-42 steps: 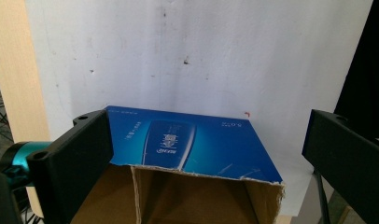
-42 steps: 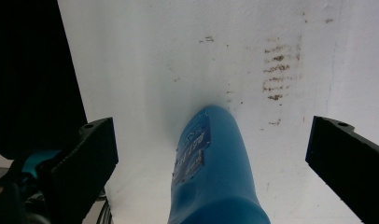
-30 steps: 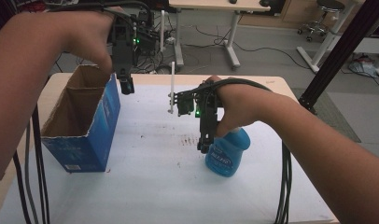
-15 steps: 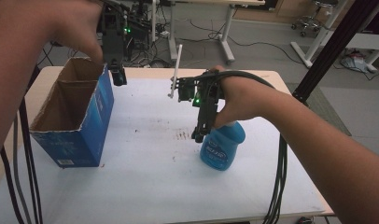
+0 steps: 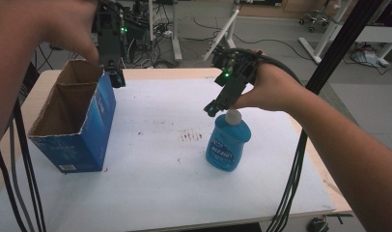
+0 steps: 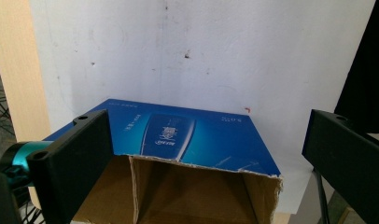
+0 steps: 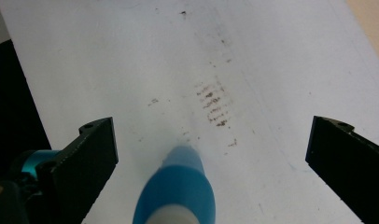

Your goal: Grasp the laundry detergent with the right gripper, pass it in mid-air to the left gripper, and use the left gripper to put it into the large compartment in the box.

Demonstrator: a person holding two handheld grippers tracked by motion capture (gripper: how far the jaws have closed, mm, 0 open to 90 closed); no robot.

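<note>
A blue bottle (image 5: 228, 145) with a white cap stands upright on the white table cover (image 5: 155, 183), right of centre. My right gripper (image 5: 216, 108) hovers just above and left of the cap, open, touching nothing. In the right gripper view the bottle (image 7: 178, 191) lies below and between the wide-spread jaws of the right gripper (image 7: 211, 135). An open-topped blue cardboard box (image 5: 73, 125) stands at the left. My left gripper (image 5: 117, 76) hangs open over its far right corner. The left gripper view looks down on the box (image 6: 192, 135), with the left gripper (image 6: 208, 130) holding nothing.
A patch of brown stains (image 5: 190, 135) marks the cover between box and bottle. Black cables (image 5: 295, 164) trail off the table's right side, beside a slanted black pole (image 5: 339, 43). Desk legs and floor cables lie beyond the far edge.
My right gripper has risen off the bottle's neck and now hovers open above the cap, and the bottle stands alone. The left gripper stays by the box's far corner.
</note>
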